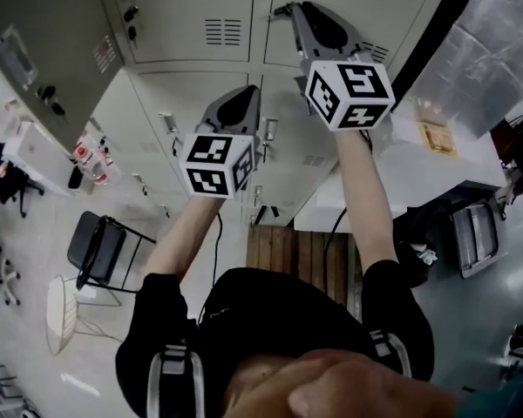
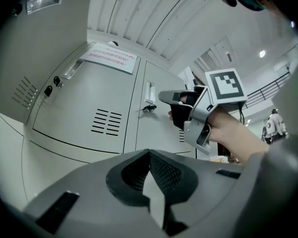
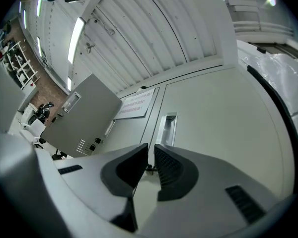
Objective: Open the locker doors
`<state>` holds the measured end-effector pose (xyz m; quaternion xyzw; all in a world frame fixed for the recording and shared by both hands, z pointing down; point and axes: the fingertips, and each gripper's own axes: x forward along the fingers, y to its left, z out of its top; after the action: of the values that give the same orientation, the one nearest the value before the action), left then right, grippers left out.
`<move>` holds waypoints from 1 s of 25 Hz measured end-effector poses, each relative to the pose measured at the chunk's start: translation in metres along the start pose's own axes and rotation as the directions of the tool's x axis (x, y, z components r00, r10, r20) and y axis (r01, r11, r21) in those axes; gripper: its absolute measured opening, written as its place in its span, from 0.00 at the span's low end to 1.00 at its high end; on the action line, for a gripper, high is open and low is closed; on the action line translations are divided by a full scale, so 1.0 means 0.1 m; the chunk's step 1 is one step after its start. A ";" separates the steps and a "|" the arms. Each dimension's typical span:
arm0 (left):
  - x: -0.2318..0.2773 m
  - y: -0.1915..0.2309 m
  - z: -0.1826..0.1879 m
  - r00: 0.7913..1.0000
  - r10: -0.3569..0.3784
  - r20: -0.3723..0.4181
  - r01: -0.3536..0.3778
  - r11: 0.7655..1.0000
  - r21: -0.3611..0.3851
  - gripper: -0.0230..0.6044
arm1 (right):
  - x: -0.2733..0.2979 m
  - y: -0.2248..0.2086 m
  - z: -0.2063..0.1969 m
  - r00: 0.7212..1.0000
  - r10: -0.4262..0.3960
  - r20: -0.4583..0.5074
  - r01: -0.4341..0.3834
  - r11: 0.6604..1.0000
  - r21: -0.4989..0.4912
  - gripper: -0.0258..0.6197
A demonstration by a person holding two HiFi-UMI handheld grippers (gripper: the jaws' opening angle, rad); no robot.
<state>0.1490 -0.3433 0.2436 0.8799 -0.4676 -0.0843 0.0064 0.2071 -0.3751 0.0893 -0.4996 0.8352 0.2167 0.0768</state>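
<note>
Though barely apart, right tongs (image 3: 150,148) near key (image 3: 150,169).

Notice (image 2: 109,58) print is too small to read; the right tool (image 3: 150,148) hides most of a small dark thing (image 3: 151,169) at its tips; the open door (image 1: 35,59) is cut off at the head view's corner.

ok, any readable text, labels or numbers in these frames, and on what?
None can be read.
White notice on a closed locker door: lines of pinkish print, too blurred to read.
Yellowish sheet on the white surface: too small to read.
Marker cubes: black-and-white square patterns only, no letters or digits.
</note>
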 end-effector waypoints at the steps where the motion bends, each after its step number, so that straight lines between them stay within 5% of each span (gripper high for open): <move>1: 0.00 0.01 0.01 1.000 0.002 0.003 -0.002 1.000 -0.003 0.05 | 0.04 -0.03 0.02 1.000 0.001 0.000 -0.001 1.000 -0.001 0.10; 14: 0.02 0.02 0.00 1.000 -0.018 0.013 0.019 0.999 -0.029 0.05 | 0.42 -0.18 0.00 0.998 0.021 -0.063 -0.016 0.996 0.083 0.14; 25: -0.04 0.15 0.02 1.000 0.000 0.022 0.000 0.999 -0.035 0.05 | 0.54 -0.18 0.08 0.997 0.013 -0.082 -0.009 0.999 0.051 0.14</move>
<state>0.1340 -0.3482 0.2435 0.8787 -0.4660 -0.1020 0.0166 0.1957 -0.4227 0.0587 -0.5013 0.8456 0.1753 0.0537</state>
